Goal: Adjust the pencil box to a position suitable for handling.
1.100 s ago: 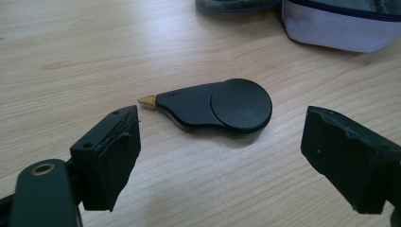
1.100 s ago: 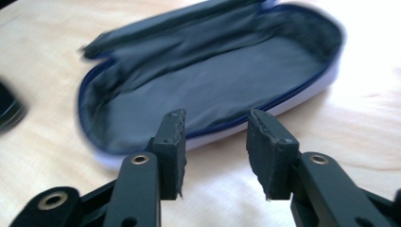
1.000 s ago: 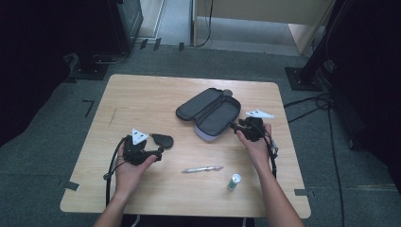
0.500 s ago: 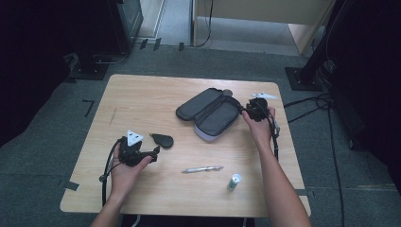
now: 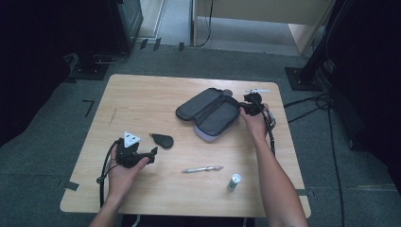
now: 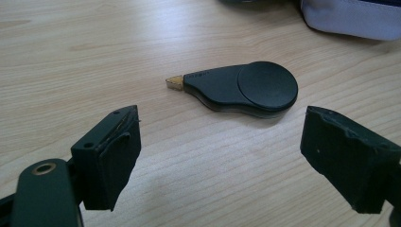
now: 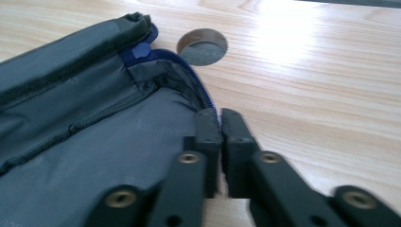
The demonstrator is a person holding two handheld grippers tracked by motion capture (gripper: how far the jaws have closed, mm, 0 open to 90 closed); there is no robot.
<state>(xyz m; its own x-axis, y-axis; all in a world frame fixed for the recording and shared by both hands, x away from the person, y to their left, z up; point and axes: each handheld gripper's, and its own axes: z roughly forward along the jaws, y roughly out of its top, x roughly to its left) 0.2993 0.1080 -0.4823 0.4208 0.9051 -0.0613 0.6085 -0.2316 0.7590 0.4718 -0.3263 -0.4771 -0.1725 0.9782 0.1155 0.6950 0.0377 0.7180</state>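
Right tongs point(image 7: 221, 118) are pinching together on the zipper rim of the open grey pencil case point(image 5: 208, 112), having just closed, with the case spreading away beside them toward the table's middle. Left tongs point(image 6: 222, 156) are resting wide apart with nothing between them, the small black teardrop-shaped tool point(image 6: 243, 88) lying just ahead of their tips.

Silver pen point(image 5: 202, 169) flat on wooden table point(image 5: 142, 99) — small green-capped tube point(image 5: 233, 181) upright near it, apart.
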